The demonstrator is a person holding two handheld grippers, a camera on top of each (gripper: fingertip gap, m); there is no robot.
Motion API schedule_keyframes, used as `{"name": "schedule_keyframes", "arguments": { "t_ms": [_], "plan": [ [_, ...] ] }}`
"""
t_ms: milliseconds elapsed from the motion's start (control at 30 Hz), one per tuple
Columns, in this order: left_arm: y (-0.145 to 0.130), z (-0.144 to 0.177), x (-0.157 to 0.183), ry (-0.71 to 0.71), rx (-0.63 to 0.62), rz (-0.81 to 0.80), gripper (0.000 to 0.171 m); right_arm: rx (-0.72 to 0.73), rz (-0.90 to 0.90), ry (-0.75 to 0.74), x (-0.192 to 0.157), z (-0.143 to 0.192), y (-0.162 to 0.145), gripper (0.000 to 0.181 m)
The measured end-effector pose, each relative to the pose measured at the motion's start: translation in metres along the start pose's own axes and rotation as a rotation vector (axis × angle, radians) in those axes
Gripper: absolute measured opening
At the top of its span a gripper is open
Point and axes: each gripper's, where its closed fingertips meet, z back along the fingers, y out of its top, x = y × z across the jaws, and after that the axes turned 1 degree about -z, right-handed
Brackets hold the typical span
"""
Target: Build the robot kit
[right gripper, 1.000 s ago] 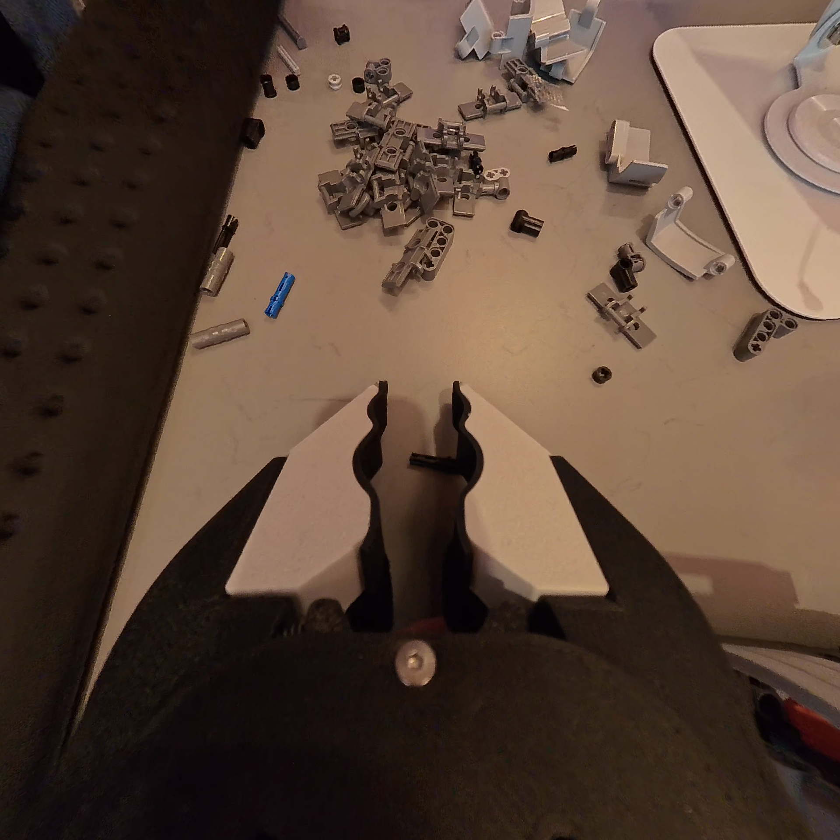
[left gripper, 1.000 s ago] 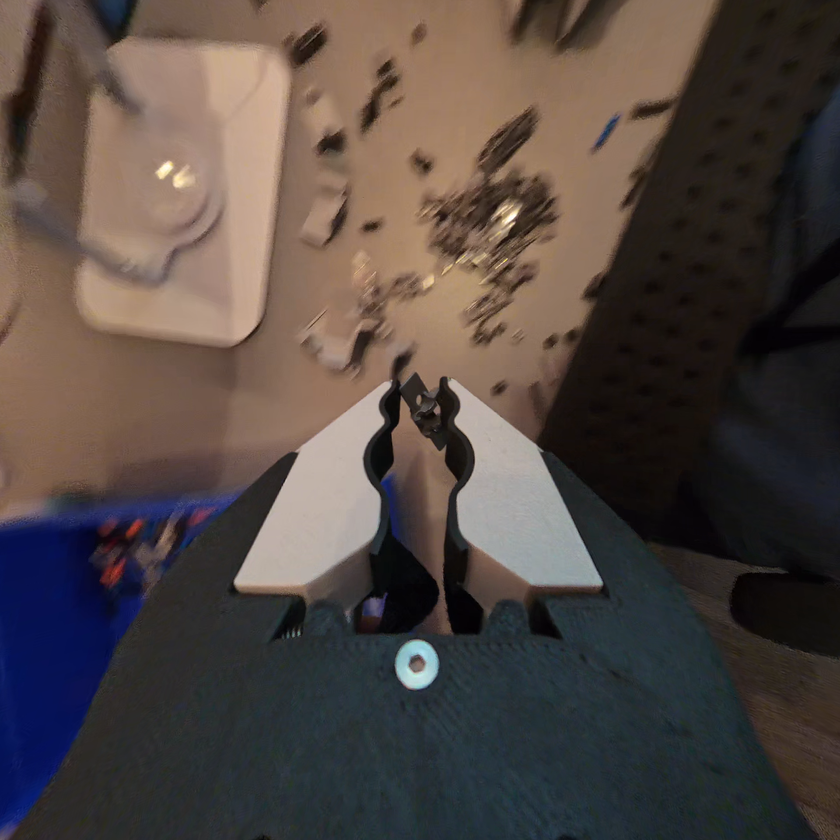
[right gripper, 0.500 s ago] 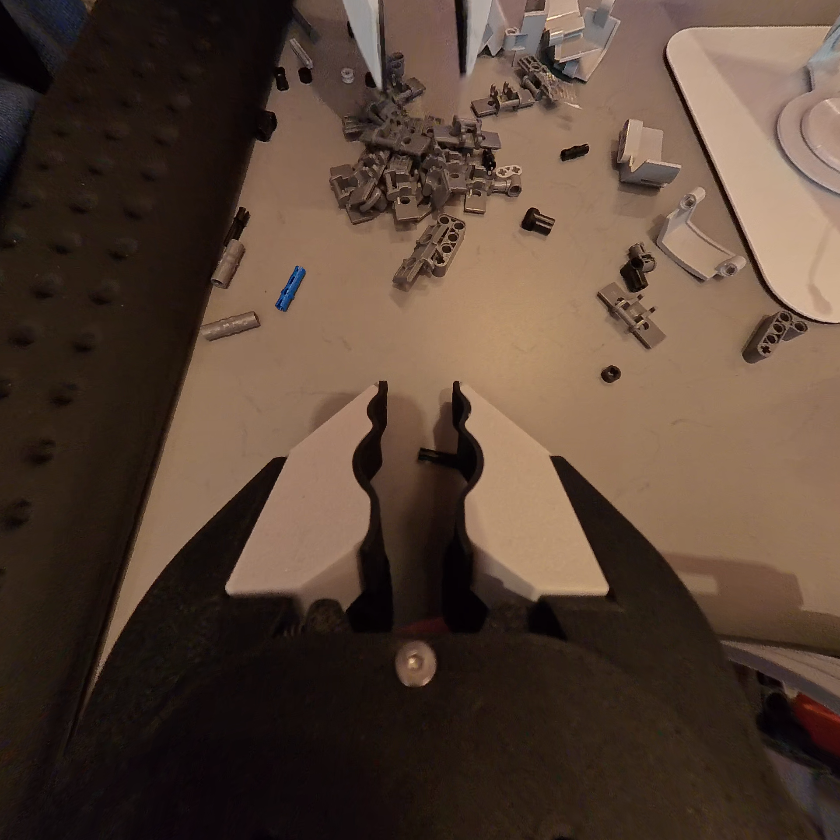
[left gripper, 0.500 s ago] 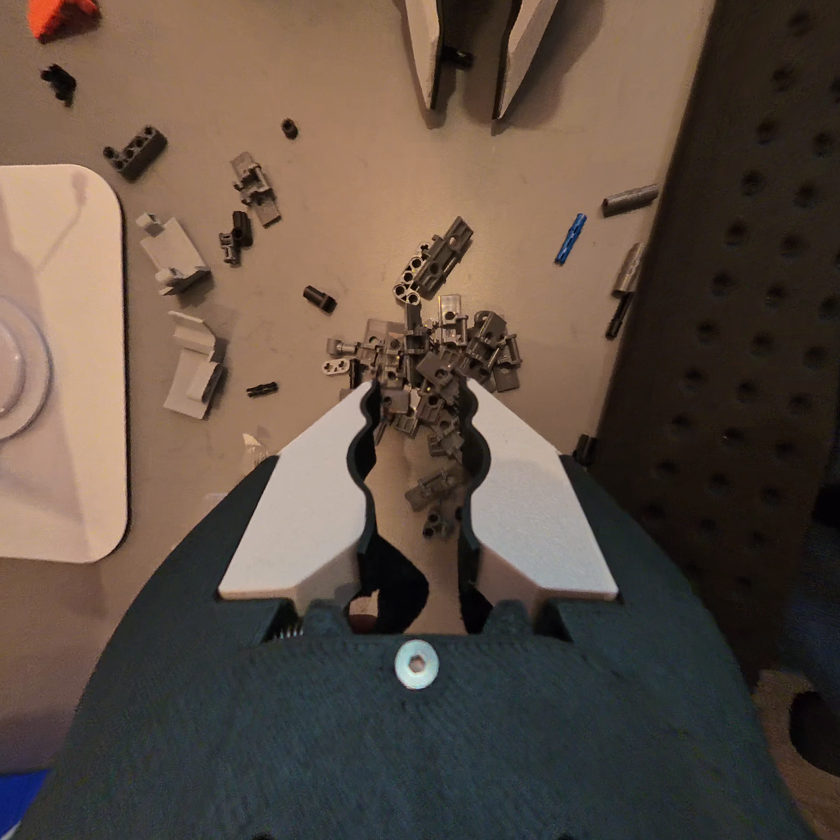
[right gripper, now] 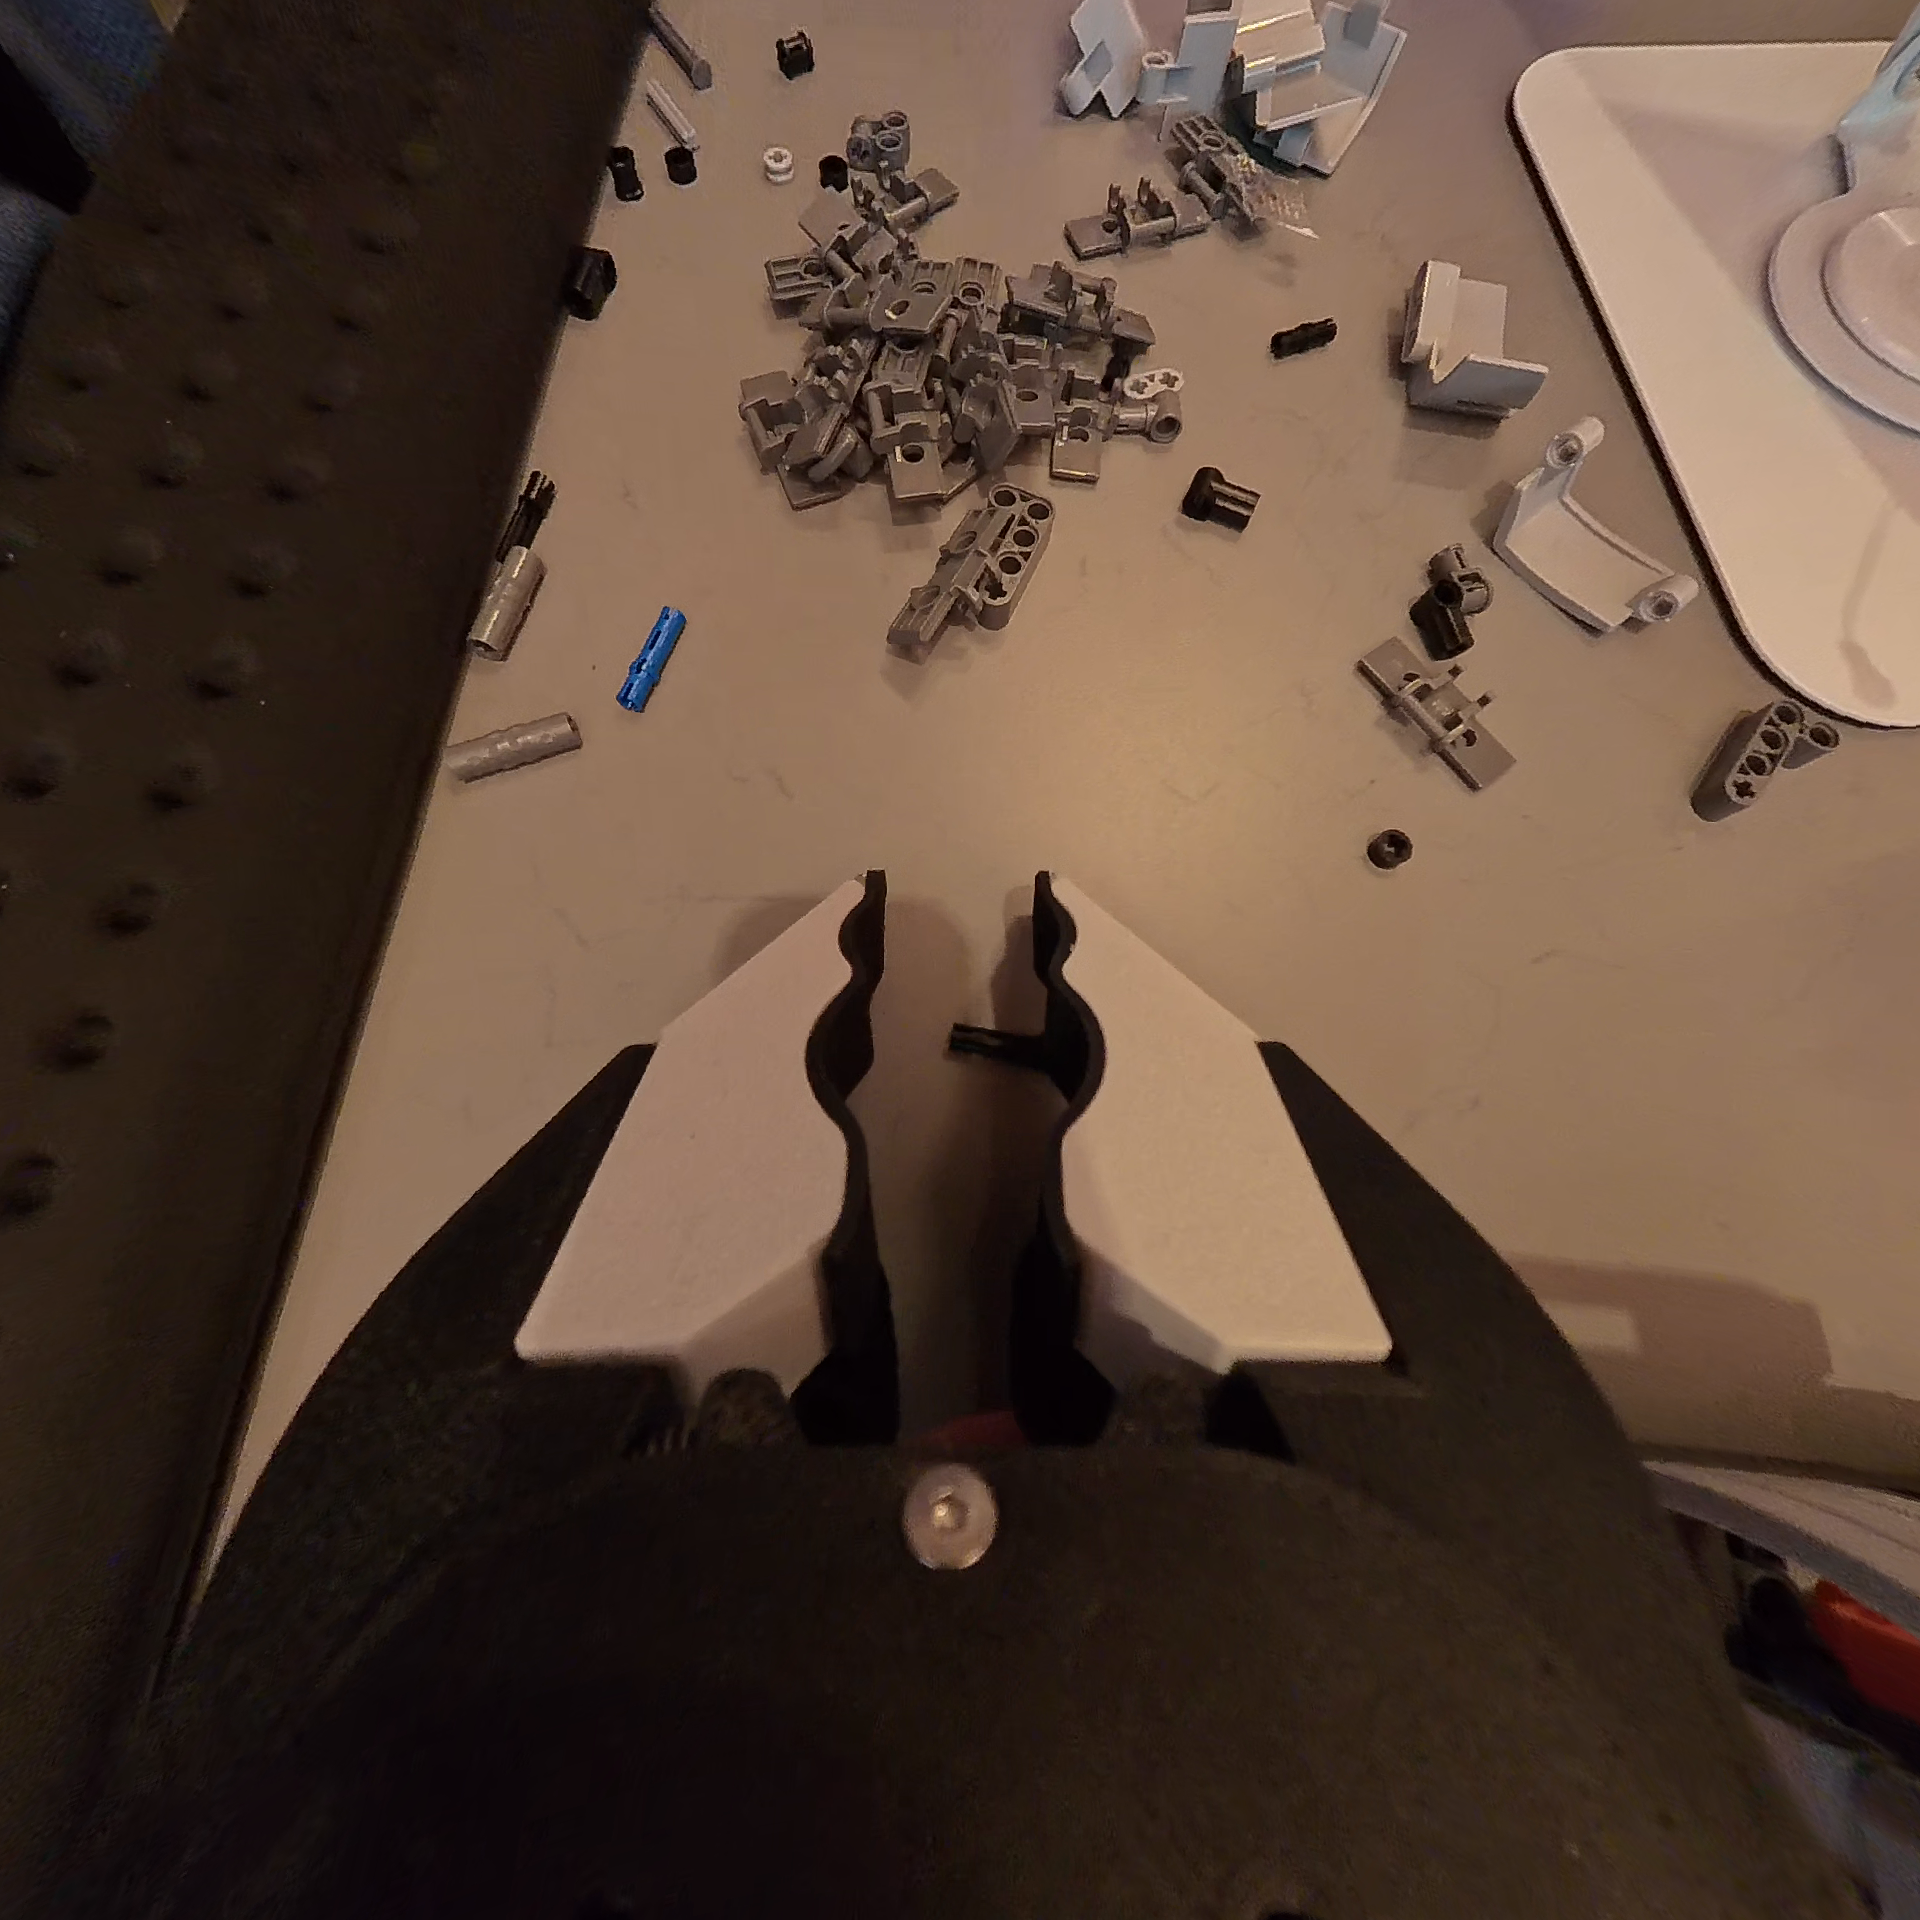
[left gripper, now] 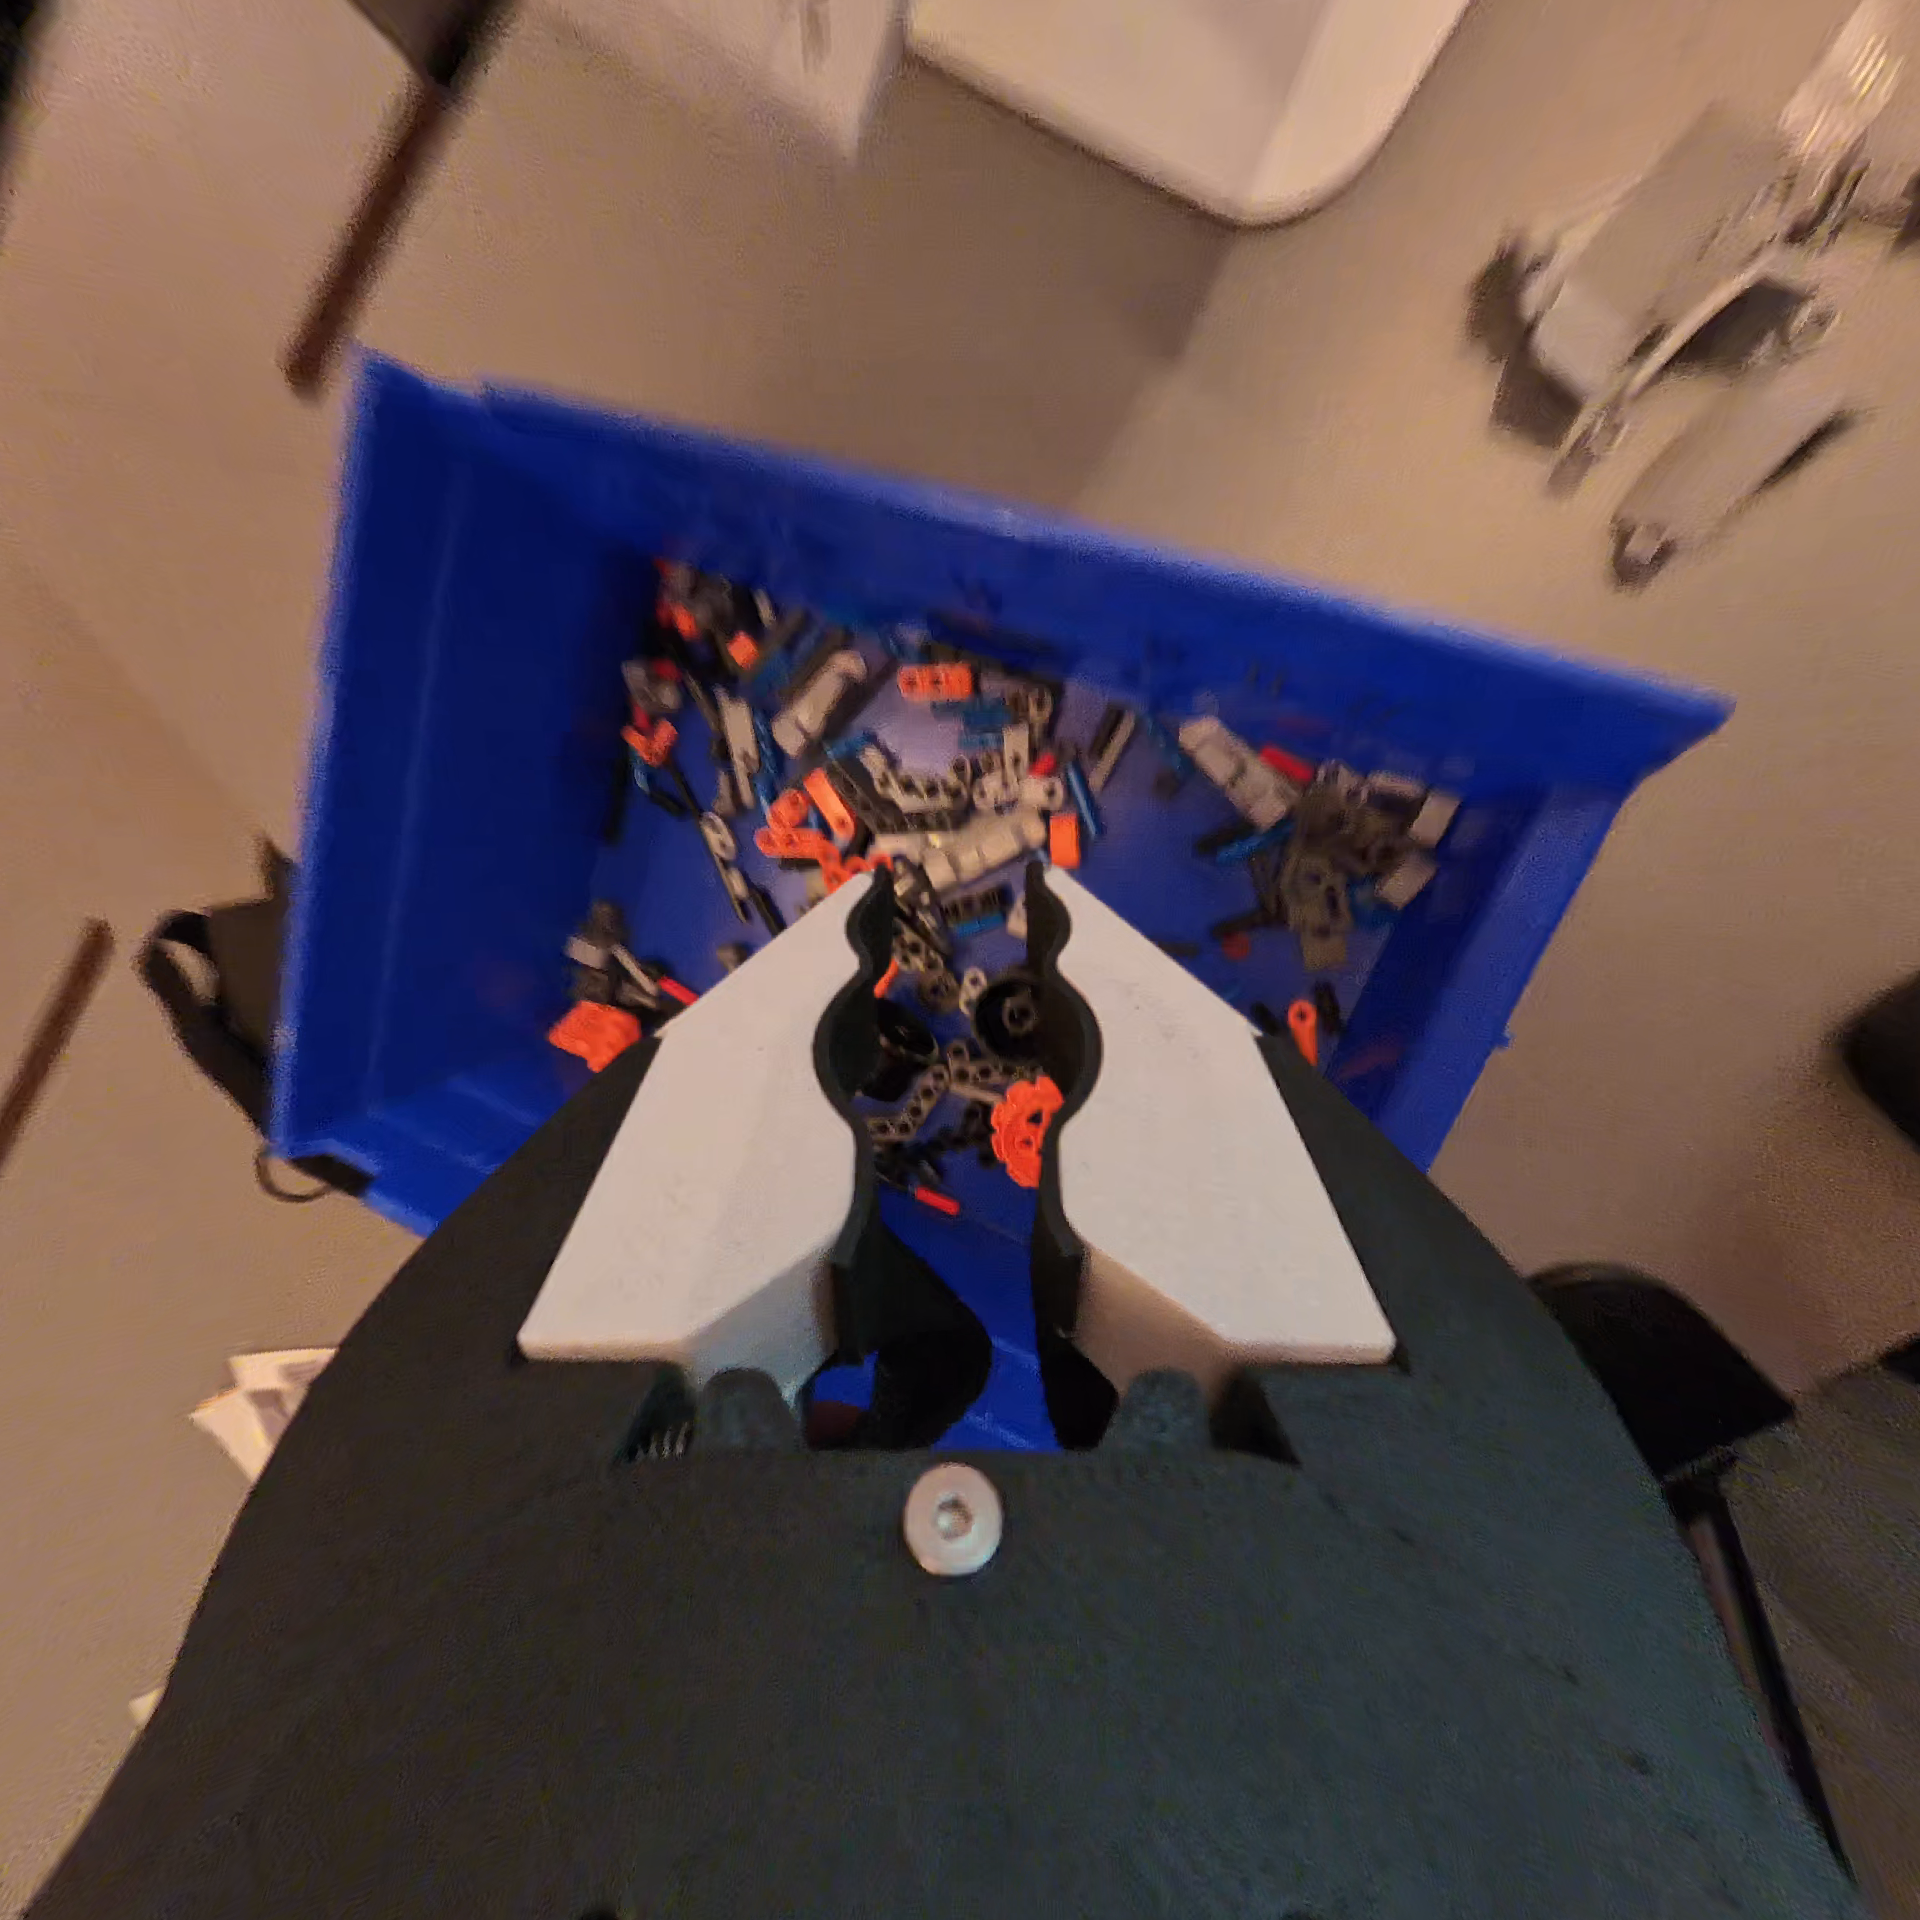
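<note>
My left gripper (left gripper: 956,878) is open and empty, hovering over a blue bin (left gripper: 436,727). The bin holds several small orange, grey and black building pieces (left gripper: 935,810), with an orange gear (left gripper: 1023,1132) seen between the jaws. This view is blurred. My right gripper (right gripper: 956,883) is open just above the grey table. A small black pin (right gripper: 992,1039) sticks out sideways from the inner face of its right finger. A pile of grey pieces (right gripper: 935,384) lies ahead of it.
A dark studded mat (right gripper: 208,623) borders the table's left side. A white tray (right gripper: 1662,260) sits far right. Loose parts are scattered about: a blue pin (right gripper: 651,657), grey tubes (right gripper: 514,745), a white curved panel (right gripper: 1579,561), a grey beam (right gripper: 1761,753). The grippers' ends are close to 45 centimetres from one another. The blue pin (right gripper: 651,657) is about 7 centimetres from my right fingertips and 40 centimetres from my left.
The left gripper let go of a small dark piece, opened over the grey pile, then swung to the blue bin and left the right wrist view. The right gripper has barely moved.
</note>
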Motion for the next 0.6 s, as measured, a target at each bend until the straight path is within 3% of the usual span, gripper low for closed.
{"name": "schedule_keyframes", "arguments": {
  "t_ms": [100, 167, 367, 433, 500, 600],
  "plan": [
    [-0.022, -0.025, 0.011, -0.112, -0.053, -0.052, 0.029, 0.002, -0.011, -0.001, 0.001, 0.000, 0.000, 0.026],
    [-0.023, -0.033, 0.039, -0.224, -0.045, -0.114, 0.029, 0.003, -0.022, 0.001, 0.002, 0.000, 0.000, 0.026],
    [-0.012, -0.046, 0.075, -0.394, -0.036, 0.006, 0.031, 0.000, -0.040, -0.005, 0.005, 0.000, 0.000, 0.026],
    [-0.013, -0.052, 0.082, -0.414, -0.052, -0.015, 0.031, -0.002, -0.044, -0.005, 0.005, 0.000, 0.000, 0.026],
    [-0.012, -0.061, 0.068, -0.339, -0.054, -0.017, 0.027, -0.001, -0.046, -0.006, 0.005, 0.000, 0.000, 0.026],
    [-0.015, -0.058, 0.066, -0.373, -0.046, -0.025, 0.028, 0.001, -0.046, -0.008, 0.006, 0.000, 0.000, 0.025]
  ]
}}
